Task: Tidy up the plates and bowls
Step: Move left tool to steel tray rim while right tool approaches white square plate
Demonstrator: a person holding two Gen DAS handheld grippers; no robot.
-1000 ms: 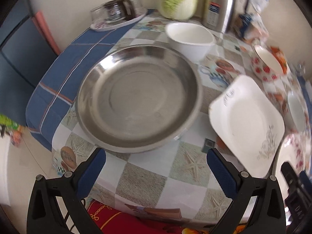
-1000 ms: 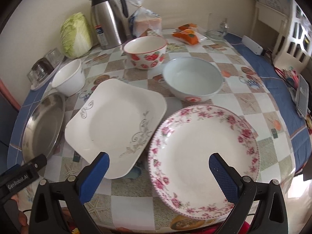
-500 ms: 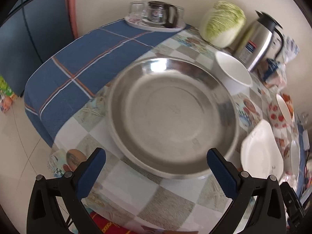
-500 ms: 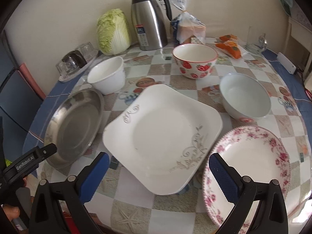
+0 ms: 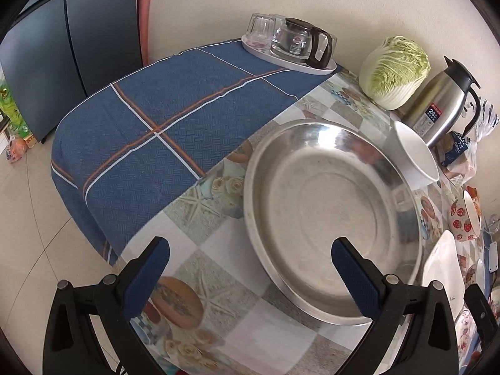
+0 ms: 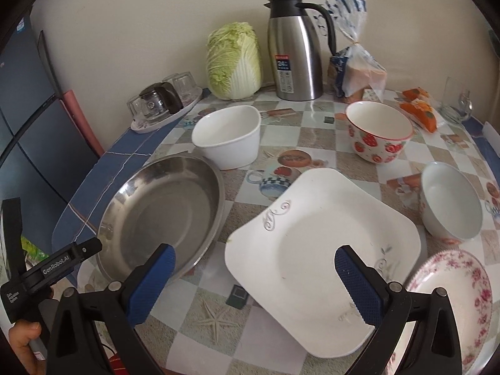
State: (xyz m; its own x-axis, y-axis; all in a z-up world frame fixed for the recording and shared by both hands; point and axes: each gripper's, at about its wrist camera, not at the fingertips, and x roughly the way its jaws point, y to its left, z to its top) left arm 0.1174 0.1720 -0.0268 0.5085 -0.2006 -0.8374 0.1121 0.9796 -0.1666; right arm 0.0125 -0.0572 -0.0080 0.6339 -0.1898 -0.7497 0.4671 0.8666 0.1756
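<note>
**Both tools spread wide, nothing held; dishes loose on tabletop**

Round tabletop (image 6: 281, 162), checkered printed cover with starfish and teacup motifs; blue plaid cloth (image 5: 150, 125) over far-left portion. Cream wall behind; dark blue cabinet (image 5: 62, 47) at left; pale tiled floor (image 5: 25, 234) below.

Steel basin (image 6: 162, 212): round, no long axis, mouth up, flat at left edge of tabletop. Square white plate (image 6: 325, 237): just right of basin, one corner toward camera, face up, scroll decals on opposite corners. Floral plate (image 6: 459, 293): near right, face up, partly cut by frame. White bowl (image 6: 228, 137): behind basin, upright. Strawberry bowl (image 6: 378, 134): back right, upright. Pale bowl (image 6: 450, 200): right of square plate, upright.

Along wall: napa cabbage (image 6: 234, 62) on end, steel carafe (image 6: 295, 50), bagged bread (image 6: 356, 68), tray (image 5: 281, 59) with glass pot and upturned glasses.

Left tool (image 5: 250, 278): fingers apart, empty, over near-left rim of basin. Right tool (image 6: 254, 284): fingers apart, empty, over near corner of square plate.
</note>
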